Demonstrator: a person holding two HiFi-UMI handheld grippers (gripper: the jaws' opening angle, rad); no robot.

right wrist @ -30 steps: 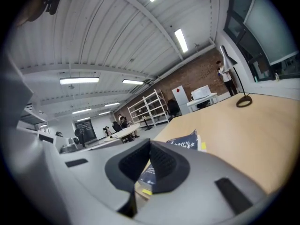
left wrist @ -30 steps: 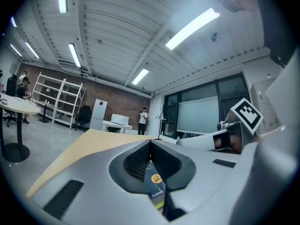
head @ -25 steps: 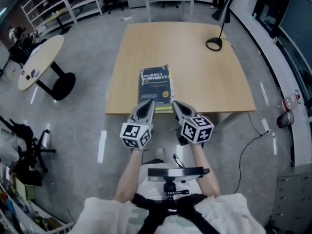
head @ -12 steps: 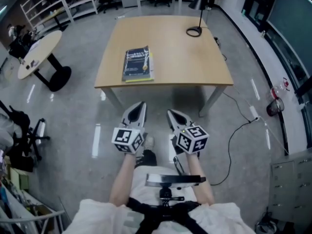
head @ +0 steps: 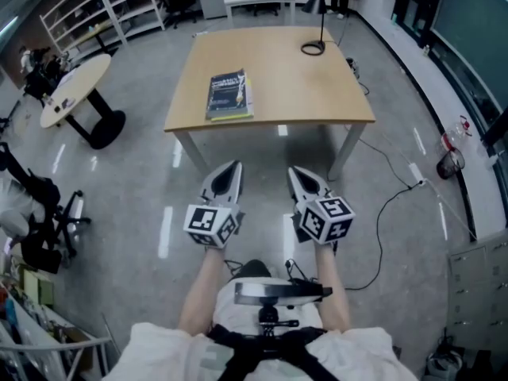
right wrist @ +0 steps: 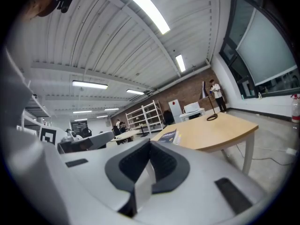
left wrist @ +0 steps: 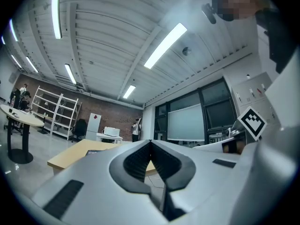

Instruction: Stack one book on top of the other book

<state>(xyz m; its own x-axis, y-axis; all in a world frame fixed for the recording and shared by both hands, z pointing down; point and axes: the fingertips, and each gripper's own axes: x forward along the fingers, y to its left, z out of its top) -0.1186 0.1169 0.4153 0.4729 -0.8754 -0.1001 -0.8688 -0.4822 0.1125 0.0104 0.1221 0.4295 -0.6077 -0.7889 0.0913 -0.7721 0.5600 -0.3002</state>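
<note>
A dark-covered book (head: 228,94) lies on top of a yellow-edged book (head: 248,108) near the front left of the wooden table (head: 309,94). The same stack of books (right wrist: 170,136) shows on the table's near corner in the right gripper view. My left gripper (head: 232,167) and my right gripper (head: 295,171) hang side by side over the floor, well short of the table's front edge. Both are shut with nothing between the jaws. In the left gripper view the table (left wrist: 75,153) lies beyond the left gripper (left wrist: 150,142).
A black desk lamp (head: 316,22) stands at the table's far right. A round white table (head: 75,90) is to the left, shelving (head: 95,6) behind it. A cable (head: 397,205) runs over the floor at right, near a red object (head: 451,162).
Both grippers have drawn back from the book stack at the table's front edge and now hang over the floor. The table looks farther away.
</note>
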